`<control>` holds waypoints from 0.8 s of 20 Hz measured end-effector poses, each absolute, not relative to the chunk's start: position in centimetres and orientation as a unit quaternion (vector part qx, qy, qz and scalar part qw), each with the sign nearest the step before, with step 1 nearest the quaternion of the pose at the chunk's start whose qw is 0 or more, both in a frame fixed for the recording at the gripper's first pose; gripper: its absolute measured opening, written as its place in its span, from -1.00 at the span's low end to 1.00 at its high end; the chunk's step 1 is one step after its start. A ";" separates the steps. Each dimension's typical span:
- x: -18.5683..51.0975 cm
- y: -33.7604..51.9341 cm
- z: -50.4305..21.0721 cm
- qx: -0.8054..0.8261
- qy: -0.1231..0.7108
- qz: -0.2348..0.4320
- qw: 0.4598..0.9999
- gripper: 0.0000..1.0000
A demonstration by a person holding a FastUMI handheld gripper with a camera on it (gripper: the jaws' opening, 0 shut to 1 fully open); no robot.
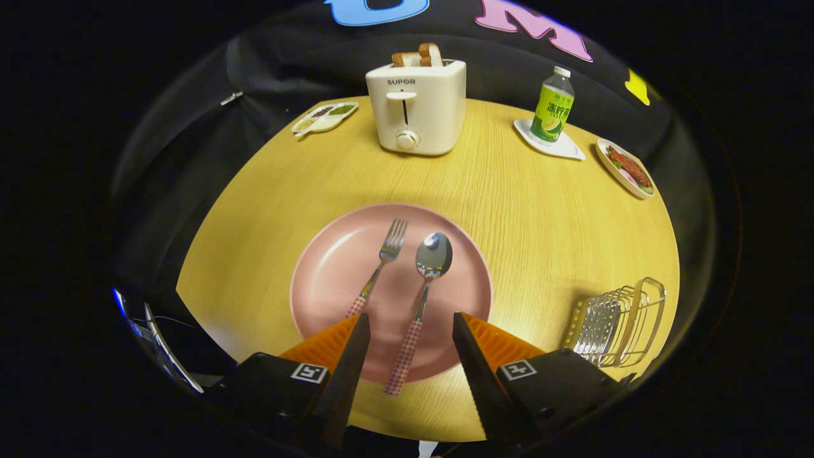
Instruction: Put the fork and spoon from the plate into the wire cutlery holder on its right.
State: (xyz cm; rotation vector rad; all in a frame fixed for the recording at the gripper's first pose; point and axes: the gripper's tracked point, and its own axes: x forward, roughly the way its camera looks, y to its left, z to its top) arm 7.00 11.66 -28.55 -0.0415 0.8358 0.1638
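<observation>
A pink plate [331, 273] lies on the round wooden table just ahead of my fingers. On it rest a fork [383, 261], to the left, and a spoon [427, 273], to the right, both with red-checked handles pointing toward me. The spoon's handle [404, 356] runs off the plate's near rim, into the gap between my fingers. My gripper [410, 327] is open above the plate's near edge, touching neither piece; the fork's handle end is partly hidden behind the left orange finger [331, 343]. The wire cutlery holder [620, 324] stands to the plate's right, beside my right finger.
A white toaster [416, 108] with bread slices stands at the table's far side. A small divided dish [324, 117] lies to its left. A green-labelled bottle [552, 108] stands on a white saucer, with a food plate [626, 168] at the far right edge.
</observation>
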 end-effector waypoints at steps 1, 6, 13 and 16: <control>6.9 11.8 -29.1 -0.016 0.416 0.080 0.906 0.51; 6.8 12.2 -30.9 -0.005 0.453 0.070 0.889 0.25; 6.2 11.5 -31.8 0.023 0.504 0.039 0.862 -0.55; 6.2 11.7 -32.1 0.035 0.514 0.052 0.855 -0.65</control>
